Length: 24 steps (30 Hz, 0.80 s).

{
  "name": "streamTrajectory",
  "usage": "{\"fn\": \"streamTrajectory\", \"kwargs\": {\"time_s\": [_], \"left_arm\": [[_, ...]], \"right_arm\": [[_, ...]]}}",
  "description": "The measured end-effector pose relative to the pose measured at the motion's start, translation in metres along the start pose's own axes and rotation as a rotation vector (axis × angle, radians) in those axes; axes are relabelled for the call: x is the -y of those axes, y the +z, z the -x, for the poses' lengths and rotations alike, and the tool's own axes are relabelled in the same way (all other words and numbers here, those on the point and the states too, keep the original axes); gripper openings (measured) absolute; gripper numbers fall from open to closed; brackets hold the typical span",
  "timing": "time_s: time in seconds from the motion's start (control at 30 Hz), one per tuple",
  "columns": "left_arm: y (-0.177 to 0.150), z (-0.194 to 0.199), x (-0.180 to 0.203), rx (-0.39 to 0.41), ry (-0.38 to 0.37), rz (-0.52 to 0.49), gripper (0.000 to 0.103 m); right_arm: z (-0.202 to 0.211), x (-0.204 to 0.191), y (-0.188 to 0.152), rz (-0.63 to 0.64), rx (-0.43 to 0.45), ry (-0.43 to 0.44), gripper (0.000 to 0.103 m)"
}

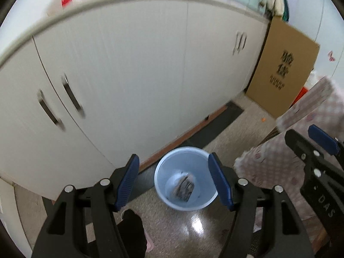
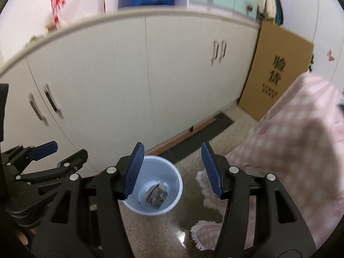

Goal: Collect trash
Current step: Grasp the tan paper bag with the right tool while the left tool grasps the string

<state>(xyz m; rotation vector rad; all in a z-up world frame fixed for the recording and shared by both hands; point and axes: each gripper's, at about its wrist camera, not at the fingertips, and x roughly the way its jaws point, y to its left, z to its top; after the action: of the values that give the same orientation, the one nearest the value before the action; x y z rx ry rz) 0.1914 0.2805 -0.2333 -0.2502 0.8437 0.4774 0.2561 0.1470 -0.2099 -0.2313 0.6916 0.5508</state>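
Lying at the bottom of the pale blue plastic bin (image 1: pixel 186 179) on the floor, the crumpled printed paper wrapper (image 1: pixel 184 188) looks light, soft and crushable; pinching a raised fold would suit. Left gripper (image 1: pixel 174 181) and right gripper (image 2: pixel 169 169) hang above, jaws apart, holding nothing.

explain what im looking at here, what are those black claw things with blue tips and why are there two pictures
Those are two hand-held grippers, one in each of a person's hands; no robot arm is involved. Each carries a wide-angle camera looking along its two blue-padded fingers, hence two rounded pictures.

One picture comes from the left gripper, the other from the right gripper. Both are open and hold nothing.

Below them, a light blue wastebasket stands on the speckled floor beside white cabinets. A crumpled wrapper already lies inside. A brown cardboard box leans at the cabinets' far end, and a pink checked cloth hangs on the right.
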Motion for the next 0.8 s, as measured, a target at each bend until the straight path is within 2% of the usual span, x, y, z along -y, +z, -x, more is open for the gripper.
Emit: {"fn": "streamTrajectory", "kwargs": {"time_s": [0.13,0.27,0.43,0.5,0.63,0.7,0.8], "left_arm": [[0.011,0.048,0.014,0.094,-0.039,-0.005,0.066],[0.016,0.101,0.045,0.18,-0.119,-0.044,0.067],[0.007,0.144,0.1,0.215,-0.251,-0.137,0.067],[0.001,0.157,0.128,0.213,-0.293,-0.194,0.067],[-0.01,0.171,0.181,0.182,-0.382,-0.289,0.067],[-0.021,0.174,0.201,0.157,-0.411,-0.324,0.067],[-0.028,0.172,0.232,0.118,-0.442,-0.383,0.067]], "right_arm": [[0.058,0.015,0.008,-0.033,0.096,-0.011,0.058],[0.121,0.05,0.007,-0.1,0.18,-0.046,0.058],[0.188,0.101,-0.016,-0.191,0.238,-0.128,0.059],[0.213,0.132,-0.026,-0.244,0.247,-0.194,0.059],[0.24,0.192,-0.053,-0.329,0.202,-0.35,0.059],[0.239,0.215,-0.06,-0.367,0.149,-0.37,0.059],[0.223,0.246,-0.061,-0.398,0.055,-0.33,0.059]]}}
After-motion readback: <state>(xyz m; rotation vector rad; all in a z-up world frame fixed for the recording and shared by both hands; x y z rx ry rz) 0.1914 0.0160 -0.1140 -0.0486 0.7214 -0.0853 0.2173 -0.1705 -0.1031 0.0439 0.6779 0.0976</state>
